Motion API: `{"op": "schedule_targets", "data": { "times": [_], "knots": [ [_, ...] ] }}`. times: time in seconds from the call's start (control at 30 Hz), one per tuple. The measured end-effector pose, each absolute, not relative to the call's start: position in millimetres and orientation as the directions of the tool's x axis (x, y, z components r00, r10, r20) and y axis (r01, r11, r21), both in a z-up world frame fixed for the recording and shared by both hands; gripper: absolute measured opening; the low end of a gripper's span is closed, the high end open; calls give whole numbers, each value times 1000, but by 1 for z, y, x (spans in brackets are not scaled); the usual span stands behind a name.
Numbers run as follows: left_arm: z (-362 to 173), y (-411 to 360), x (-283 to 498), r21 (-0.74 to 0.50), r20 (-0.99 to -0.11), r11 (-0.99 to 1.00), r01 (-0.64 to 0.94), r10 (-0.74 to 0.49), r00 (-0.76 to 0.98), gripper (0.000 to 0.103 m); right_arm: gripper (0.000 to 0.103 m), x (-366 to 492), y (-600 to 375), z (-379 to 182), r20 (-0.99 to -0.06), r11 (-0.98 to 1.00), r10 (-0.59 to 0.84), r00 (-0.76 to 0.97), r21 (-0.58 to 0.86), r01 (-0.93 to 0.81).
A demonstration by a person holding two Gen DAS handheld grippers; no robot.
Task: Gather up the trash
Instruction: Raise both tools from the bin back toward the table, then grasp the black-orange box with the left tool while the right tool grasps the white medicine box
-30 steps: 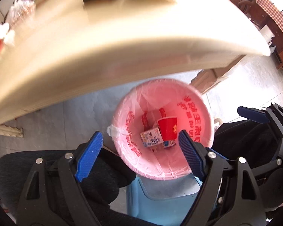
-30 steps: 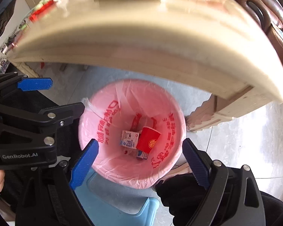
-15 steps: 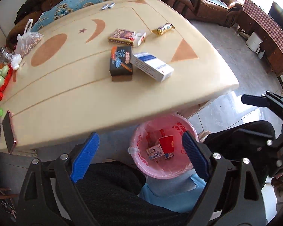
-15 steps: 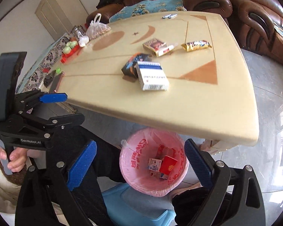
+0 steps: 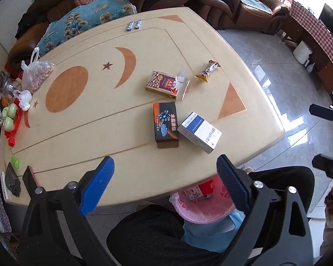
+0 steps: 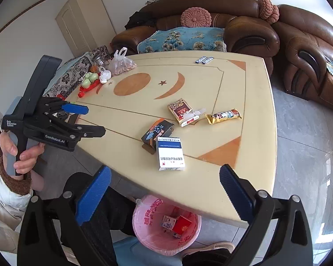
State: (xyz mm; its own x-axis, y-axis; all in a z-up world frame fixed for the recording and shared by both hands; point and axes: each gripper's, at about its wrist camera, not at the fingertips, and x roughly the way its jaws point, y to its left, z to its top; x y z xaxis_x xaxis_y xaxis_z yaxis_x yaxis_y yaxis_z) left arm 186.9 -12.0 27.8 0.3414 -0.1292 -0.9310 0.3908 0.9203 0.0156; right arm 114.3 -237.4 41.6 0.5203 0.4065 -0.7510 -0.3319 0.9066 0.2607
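Both tools, left [image 5: 163,185] and right [image 6: 164,194], are spreading wider with nothing between their fingers. At lower centre the table [image 6: 211,190] edge hides half the pink bin [image 6: 148,226]. Boxes [image 6: 170,153] and a snack wrapper [image 6: 224,115] lie mid-frame; their print is unreadable.

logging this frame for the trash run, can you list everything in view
cream table with orange inlays: 1, centre
white and blue carton box: 1, near table edge
black box with blue print: 1, touching the white box
red and gold patterned box: 1, open flap, mid table
yellow snack wrapper: 1, right of the red box
small blue sachets: 2, far edge
clear plastic bag of nuts: 1, far left corner
pink-lined bin: 1, floor under near edge, red cup and small cartons inside
brown leather sofa: behind table
left gripper: black, blue fingers, opening, nothing between
right gripper: same, opening, nothing between
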Motion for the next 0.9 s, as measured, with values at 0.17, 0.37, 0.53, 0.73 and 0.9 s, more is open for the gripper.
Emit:
{"op": "schedule_targets", "data": {
  "times": [0.17, 0.37, 0.53, 0.73, 0.9],
  "knots": [
    [20, -25, 218, -2, -947, 914, 407, -133, 292, 91, 96, 137, -236, 39, -748, 896, 427, 508, 273, -351],
    [8, -40, 244, 12, -958, 904, 428, -113, 264, 91, 96, 162, -235, 30, -751, 885, 446, 488, 290, -364],
    [-10, -51, 264, 10, -968, 897, 441, -102, 230, 91, 96, 180, -231, 16, -760, 876, 459, 461, 299, -379],
    [-35, -56, 285, 5, -978, 897, 443, -88, 191, 91, 96, 198, -223, -6, -784, 869, 461, 416, 302, -393],
    [-52, -56, 299, -1, -983, 894, 448, -83, 163, 91, 96, 210, -216, -20, -797, 858, 469, 381, 308, -410]
  ]
}}
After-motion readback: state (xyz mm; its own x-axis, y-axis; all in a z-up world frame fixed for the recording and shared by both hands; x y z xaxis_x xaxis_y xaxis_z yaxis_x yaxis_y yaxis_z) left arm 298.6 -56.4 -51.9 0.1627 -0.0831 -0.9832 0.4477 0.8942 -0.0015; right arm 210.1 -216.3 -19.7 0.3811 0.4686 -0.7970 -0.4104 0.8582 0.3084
